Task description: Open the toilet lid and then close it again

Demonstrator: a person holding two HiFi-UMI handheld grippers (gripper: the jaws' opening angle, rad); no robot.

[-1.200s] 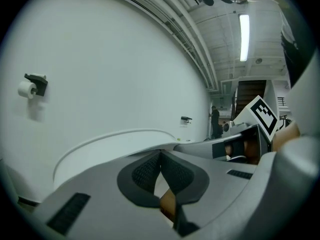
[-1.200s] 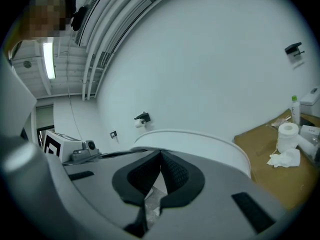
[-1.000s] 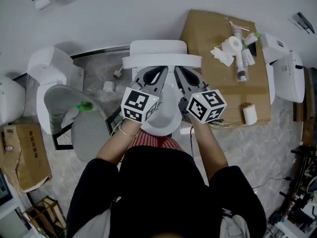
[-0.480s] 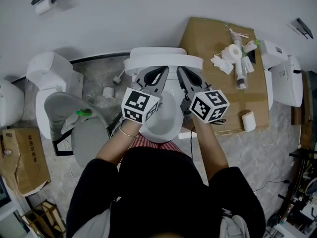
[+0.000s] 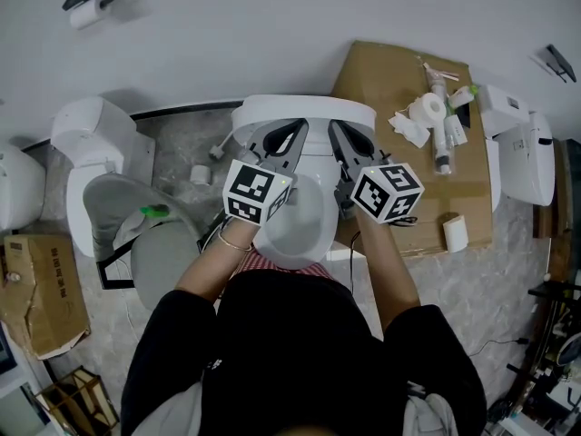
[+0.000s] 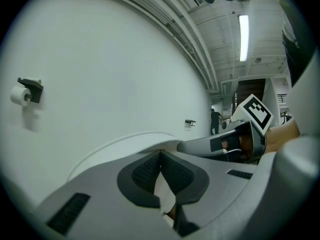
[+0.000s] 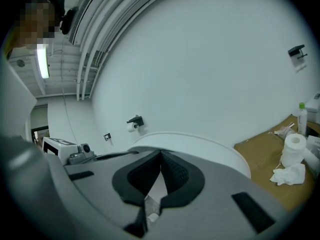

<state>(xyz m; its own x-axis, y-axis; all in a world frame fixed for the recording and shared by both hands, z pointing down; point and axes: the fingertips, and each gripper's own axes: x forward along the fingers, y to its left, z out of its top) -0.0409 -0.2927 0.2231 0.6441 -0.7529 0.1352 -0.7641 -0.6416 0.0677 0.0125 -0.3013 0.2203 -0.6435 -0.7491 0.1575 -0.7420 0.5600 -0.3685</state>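
Left tongs (image 5: 283, 133) and right tongs (image 5: 350, 134), both clenched with tips together, sit side by side at the raised toilet lid (image 5: 304, 107).

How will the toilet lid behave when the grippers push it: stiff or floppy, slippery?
The toilet lid shows a clean curved rim, so it is probably stiff. Its smooth white surface may let the shut left gripper and right gripper slip. It stands raised, so it could drop if released.
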